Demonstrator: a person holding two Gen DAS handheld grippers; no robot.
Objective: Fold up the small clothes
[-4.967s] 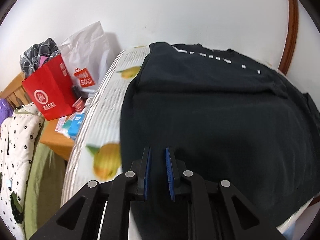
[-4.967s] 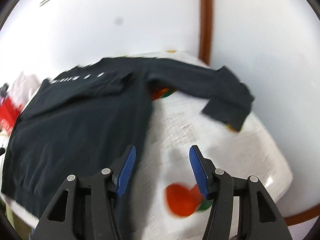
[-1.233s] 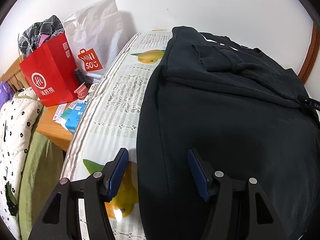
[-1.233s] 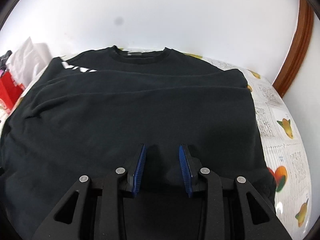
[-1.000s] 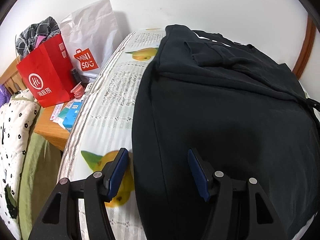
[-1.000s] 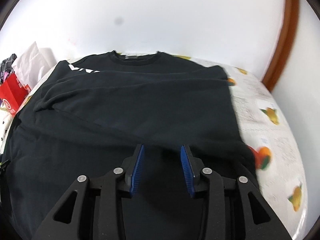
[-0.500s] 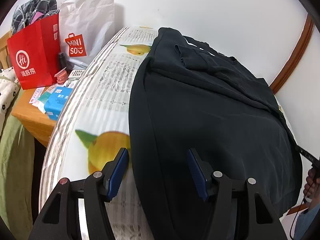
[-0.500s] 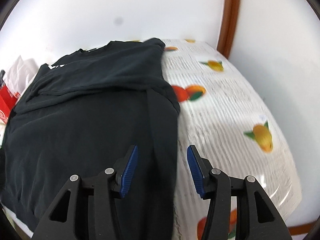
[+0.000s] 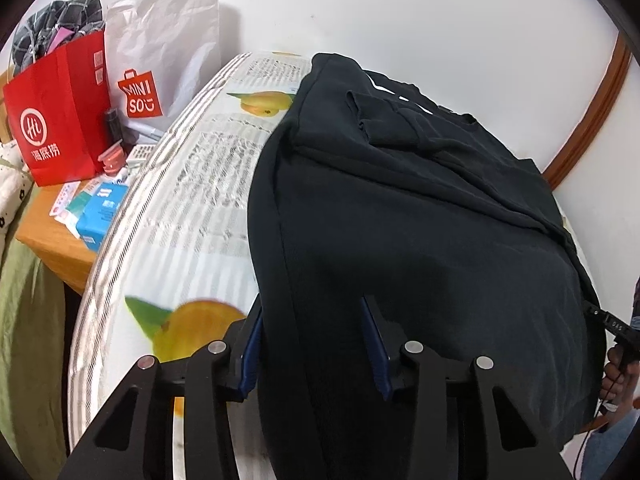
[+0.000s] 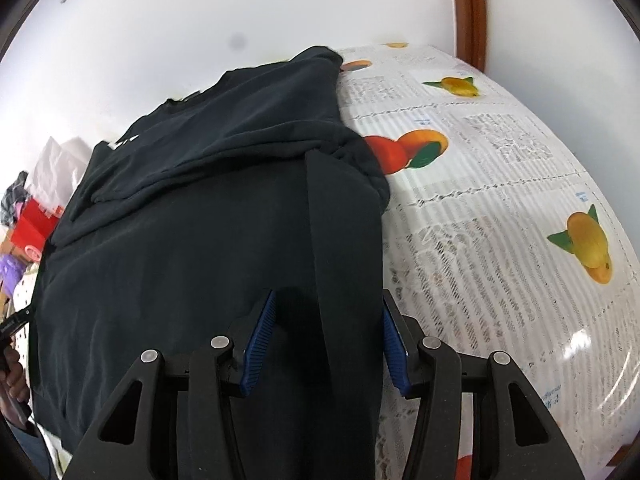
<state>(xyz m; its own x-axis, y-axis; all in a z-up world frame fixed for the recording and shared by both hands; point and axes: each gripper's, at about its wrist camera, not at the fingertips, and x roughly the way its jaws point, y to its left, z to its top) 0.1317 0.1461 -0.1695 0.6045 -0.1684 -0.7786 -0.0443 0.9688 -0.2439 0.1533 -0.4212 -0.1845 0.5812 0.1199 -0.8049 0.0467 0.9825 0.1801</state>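
Note:
A black long-sleeved sweatshirt (image 9: 420, 240) lies flat on a table with a fruit-print cloth (image 9: 188, 216), both sleeves folded in over the body. My left gripper (image 9: 312, 340) is open and straddles the sweatshirt's left side edge near the hem. My right gripper (image 10: 324, 340) is open and straddles the sweatshirt's (image 10: 200, 240) right side edge near the hem. Neither holds the fabric.
A red paper bag (image 9: 56, 112), a white MINISO bag (image 9: 164, 44) and small boxes (image 9: 96, 216) sit on a wooden side table left of the cloth. The white wall is close behind. Bare fruit-print cloth (image 10: 500, 200) lies right of the sweatshirt.
Both grippers have moved outward to the sweatshirt's side edges and down toward the hem. The right gripper opened wider. The right sleeve now lies folded over the body.

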